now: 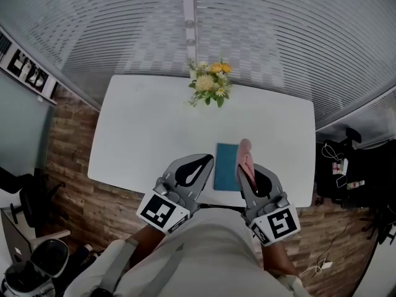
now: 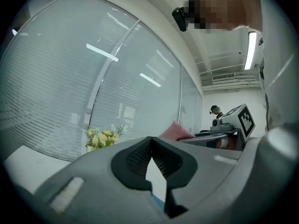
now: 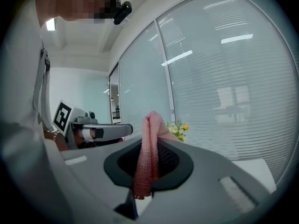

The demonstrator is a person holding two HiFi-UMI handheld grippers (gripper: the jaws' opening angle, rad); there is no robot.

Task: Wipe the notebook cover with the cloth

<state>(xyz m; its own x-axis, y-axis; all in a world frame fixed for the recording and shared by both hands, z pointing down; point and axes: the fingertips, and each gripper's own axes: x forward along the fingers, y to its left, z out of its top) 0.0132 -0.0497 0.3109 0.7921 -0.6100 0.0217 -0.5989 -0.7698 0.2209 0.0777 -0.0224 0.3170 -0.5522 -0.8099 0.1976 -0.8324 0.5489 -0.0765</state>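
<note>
Right gripper [image 1: 249,169], jaws clamped on the pink cloth [image 3: 148,155]; left gripper [image 1: 204,164], jaws closed, empty. Blue notebook [image 1: 225,167] lies at the near edge of the desk [image 1: 148,129]; best to lower the cloth flat and wipe evenly.

Left claw [image 1: 208,159] and right claw [image 1: 243,161]: grey shells, black ribbed pads [image 2: 138,160], white cubes [image 1: 162,212] with black square markers; pale grey shirt [image 1: 204,252]

We saw a pink cloth [image 1: 245,155], a teal notebook [image 1: 225,167], a white table [image 1: 154,129], yellow and white flowers [image 1: 210,84], a brown plank floor [image 1: 68,147], and black-and-white square markers [image 1: 162,212] on the grey left gripper [image 1: 207,158] and right gripper [image 1: 241,166].
</note>
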